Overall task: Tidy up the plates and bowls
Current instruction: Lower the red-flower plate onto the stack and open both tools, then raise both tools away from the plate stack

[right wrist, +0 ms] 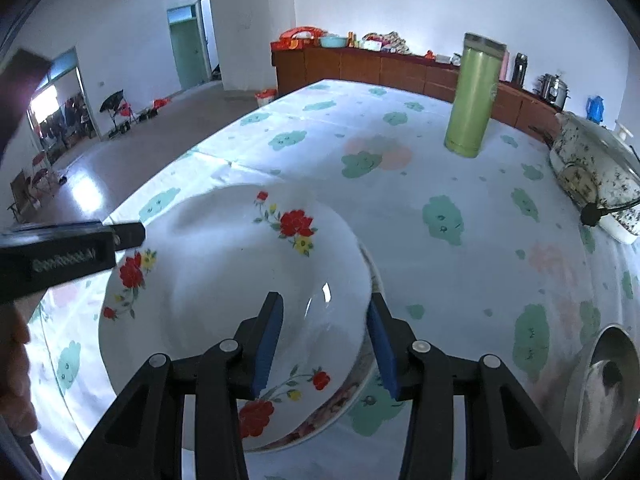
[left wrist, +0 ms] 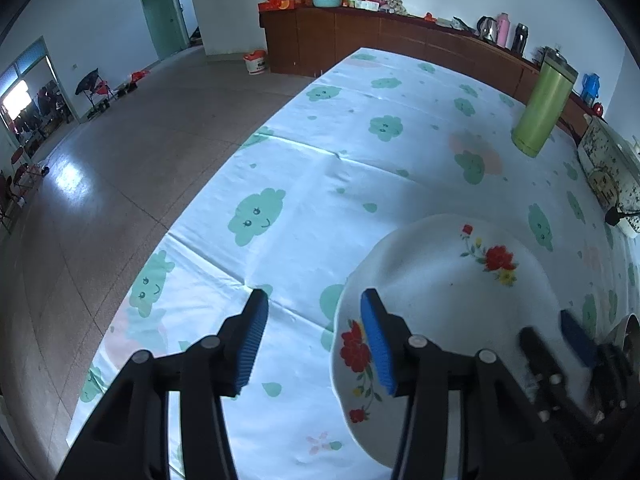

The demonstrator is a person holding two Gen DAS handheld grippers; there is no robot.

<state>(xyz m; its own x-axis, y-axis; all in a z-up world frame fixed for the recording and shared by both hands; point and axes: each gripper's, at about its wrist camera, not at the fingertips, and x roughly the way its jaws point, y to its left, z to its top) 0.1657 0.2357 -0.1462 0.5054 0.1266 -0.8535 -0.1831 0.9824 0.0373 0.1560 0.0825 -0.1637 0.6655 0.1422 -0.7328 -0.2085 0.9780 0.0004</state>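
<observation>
A white plate with red flowers [right wrist: 224, 280] lies on the table, stacked on another flowered plate whose rim [right wrist: 340, 396] shows underneath. My right gripper [right wrist: 326, 344] is open, its fingers straddling the plate's right edge. My left gripper [left wrist: 316, 340] is open, its right finger over the plate's left rim [left wrist: 352, 352], its left finger over bare cloth. The plate also shows in the left wrist view [left wrist: 448, 300]. The left gripper's body shows at the left of the right wrist view [right wrist: 64, 256].
A green tumbler [right wrist: 474, 96] stands at the table's back. A speckled lidded pot [right wrist: 596, 168] sits at the right edge. A steel bowl [right wrist: 608, 392] lies at the near right. The table's left edge [left wrist: 192, 208] drops to the floor.
</observation>
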